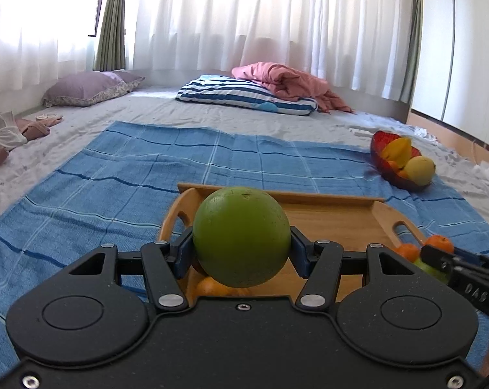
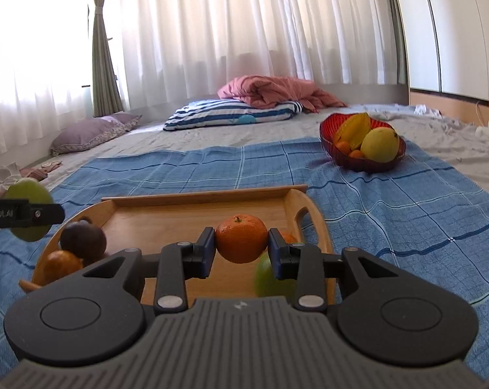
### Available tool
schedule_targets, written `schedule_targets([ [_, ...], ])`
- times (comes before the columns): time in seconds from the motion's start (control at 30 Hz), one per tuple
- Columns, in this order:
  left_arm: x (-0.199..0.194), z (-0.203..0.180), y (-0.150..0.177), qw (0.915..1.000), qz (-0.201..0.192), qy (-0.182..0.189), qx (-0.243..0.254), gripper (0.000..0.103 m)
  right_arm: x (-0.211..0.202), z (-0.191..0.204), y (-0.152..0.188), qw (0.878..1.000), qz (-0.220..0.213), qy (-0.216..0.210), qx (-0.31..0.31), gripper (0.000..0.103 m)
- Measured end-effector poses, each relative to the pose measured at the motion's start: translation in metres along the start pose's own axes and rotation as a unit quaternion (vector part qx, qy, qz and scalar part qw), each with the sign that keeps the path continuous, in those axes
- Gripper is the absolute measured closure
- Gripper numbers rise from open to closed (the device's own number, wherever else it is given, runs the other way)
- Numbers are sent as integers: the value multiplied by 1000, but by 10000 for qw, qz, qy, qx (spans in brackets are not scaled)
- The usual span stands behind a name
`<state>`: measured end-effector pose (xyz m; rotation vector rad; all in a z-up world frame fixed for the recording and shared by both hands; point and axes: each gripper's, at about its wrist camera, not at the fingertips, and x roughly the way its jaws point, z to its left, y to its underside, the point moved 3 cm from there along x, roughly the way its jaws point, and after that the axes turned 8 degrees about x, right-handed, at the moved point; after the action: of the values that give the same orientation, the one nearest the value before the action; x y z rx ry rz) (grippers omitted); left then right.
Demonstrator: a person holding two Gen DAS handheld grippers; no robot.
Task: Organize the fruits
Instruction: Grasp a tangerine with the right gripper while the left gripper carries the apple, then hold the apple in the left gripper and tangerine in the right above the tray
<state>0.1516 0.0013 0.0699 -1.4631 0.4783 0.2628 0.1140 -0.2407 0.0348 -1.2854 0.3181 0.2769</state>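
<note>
My left gripper [image 1: 242, 249] is shut on a large green round fruit [image 1: 241, 236], held above the wooden tray [image 1: 341, 217]. My right gripper [image 2: 242, 243] is shut on an orange mandarin [image 2: 241, 238] above the same tray [image 2: 196, 210]. In the right wrist view the tray holds a dark purple fruit [image 2: 82, 240], an orange fruit [image 2: 61, 264], a green fruit [image 2: 268, 278] and another mandarin half hidden behind a finger. A red bowl [image 2: 328, 136] at the far right carries a starfruit [image 2: 354, 131], a yellow fruit [image 2: 379, 144] and small oranges. The green fruit [image 2: 27, 207] in the left gripper shows at the left edge.
A blue checked cloth [image 2: 212, 168] covers the bed under tray and bowl. A striped pillow [image 1: 244, 95], a pink blanket [image 1: 289, 84] and a purple pillow [image 1: 89, 89] lie further back below white curtains. Crumpled clothes [image 1: 5, 136] lie at the left, a cupboard wall at the right.
</note>
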Motion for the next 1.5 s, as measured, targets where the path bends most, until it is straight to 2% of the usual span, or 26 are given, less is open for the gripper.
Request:
schedule_targets([
  [0.3, 23, 8, -10, 9997, 232, -6, -69, 47, 21, -17, -16, 9993, 233, 64, 290, 65],
  [0.83, 56, 23, -28, 9986, 502, -86, -161, 47, 45, -25, -38, 9984, 522, 185, 129, 65],
  [1.17, 84, 34, -40, 9960, 852, -62, -250, 47, 78, -33, -55, 9930, 1110, 179, 371, 65],
  [1.5, 118, 33, -41, 9900, 1385, 84, -237, 47, 108, -30, -56, 9866, 1573, 332, 265, 65],
])
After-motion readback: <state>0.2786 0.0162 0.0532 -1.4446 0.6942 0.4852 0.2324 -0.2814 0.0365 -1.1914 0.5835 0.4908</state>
